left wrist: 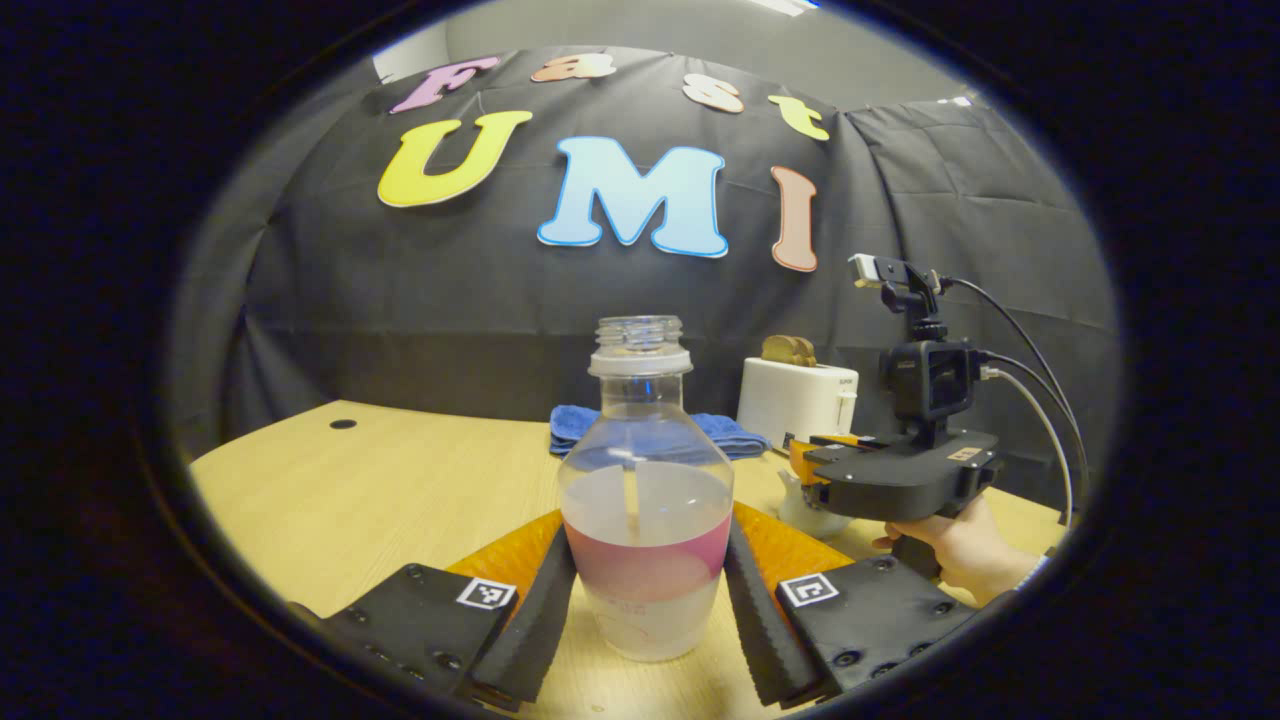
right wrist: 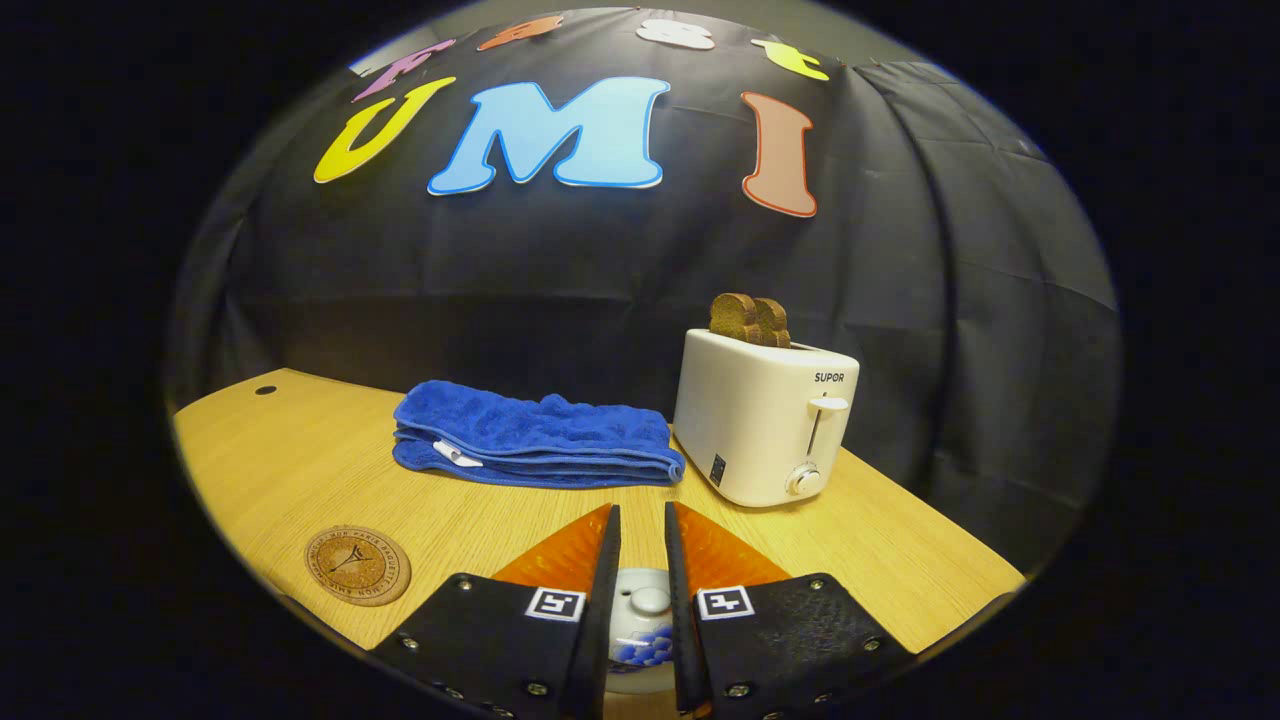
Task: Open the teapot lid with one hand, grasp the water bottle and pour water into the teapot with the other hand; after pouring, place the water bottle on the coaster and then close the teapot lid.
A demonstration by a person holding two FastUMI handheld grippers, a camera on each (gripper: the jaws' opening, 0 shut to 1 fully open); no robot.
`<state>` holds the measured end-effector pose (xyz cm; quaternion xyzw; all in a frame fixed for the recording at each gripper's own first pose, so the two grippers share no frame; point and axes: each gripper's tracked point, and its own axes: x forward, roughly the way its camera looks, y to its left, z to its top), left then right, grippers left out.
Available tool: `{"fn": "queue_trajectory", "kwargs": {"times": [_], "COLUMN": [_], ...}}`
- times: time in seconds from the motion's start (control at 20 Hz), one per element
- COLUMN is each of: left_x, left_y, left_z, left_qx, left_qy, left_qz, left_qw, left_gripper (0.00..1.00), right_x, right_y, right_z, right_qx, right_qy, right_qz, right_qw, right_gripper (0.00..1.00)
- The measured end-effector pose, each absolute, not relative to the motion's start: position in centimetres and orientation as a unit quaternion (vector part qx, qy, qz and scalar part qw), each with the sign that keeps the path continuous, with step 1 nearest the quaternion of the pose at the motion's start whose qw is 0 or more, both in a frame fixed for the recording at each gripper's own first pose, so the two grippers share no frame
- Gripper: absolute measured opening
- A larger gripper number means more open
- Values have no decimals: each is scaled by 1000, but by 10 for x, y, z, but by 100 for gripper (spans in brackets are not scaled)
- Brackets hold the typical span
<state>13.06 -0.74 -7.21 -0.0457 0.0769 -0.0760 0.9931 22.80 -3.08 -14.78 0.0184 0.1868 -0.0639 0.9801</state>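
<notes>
A clear, uncapped water bottle (left wrist: pixel 645 500) with a pink label, about half full, stands upright on the wooden table (left wrist: pixel 330 490). My left gripper (left wrist: pixel 650 540) is shut on its lower body, one finger pressing each side. To the right, a hand (left wrist: pixel 965 555) holds my right gripper (left wrist: pixel 808 468) just over the white teapot (left wrist: pixel 803 512), most of which is hidden. In the right gripper view, my right gripper (right wrist: pixel 640 515) is nearly closed, its fingers pressing the knob of the white, blue-patterned teapot lid (right wrist: pixel 648 605). A round cork coaster (right wrist: pixel 357 565) lies at the left front.
A folded blue towel (right wrist: pixel 530 440) lies at the back of the table (right wrist: pixel 900 560). A white toaster (right wrist: pixel 765 415) with bread slices (right wrist: pixel 750 320) in it stands to the towel's right. The booth's black cloth wall hangs close behind both.
</notes>
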Motion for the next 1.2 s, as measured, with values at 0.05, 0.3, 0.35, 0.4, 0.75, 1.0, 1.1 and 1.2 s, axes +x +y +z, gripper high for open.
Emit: {"fn": "queue_trajectory", "kwargs": {"times": [0.05, 0.3, 0.35, 0.4, 0.75, 1.0, 1.1, 1.2], "left_x": [132, 131, 131, 131, 134, 136, 139, 145], "left_y": [-7, -3, -2, -3, -5, -9, -9, -8], "left_z": [-72, -72, -71, -73, -80, -78, -78, -73], "left_qx": [-45, -46, -45, -46, -43, -37, -14, 18], "left_qy": [76, 72, 73, 74, 84, 83, 83, 80], "left_qz": [-75, -71, -71, -71, -75, -84, -81, -78], "left_qw": [993, 994, 994, 994, 993, 992, 993, 994], "left_gripper": [86, 86, 86, 86, 86, 87, 86, 86], "right_x": [229, 230, 231, 233, 230, 217, 209, 201], "right_y": [-30, -33, -33, -34, -36, -52, -68, -84], "right_z": [-147, -148, -148, -146, -108, -101, -103, -101], "right_qx": [18, 30, 29, 27, 34, 45, 32, 28], "right_qy": [185, 183, 180, 178, 113, 121, 134, 142], "right_qz": [-63, -60, -61, -63, -62, -67, -77, -88], "right_qw": [980, 981, 981, 982, 991, 989, 988, 985], "right_gripper": [27, 13, 13, 7, 7, 7, 6, 6]}}
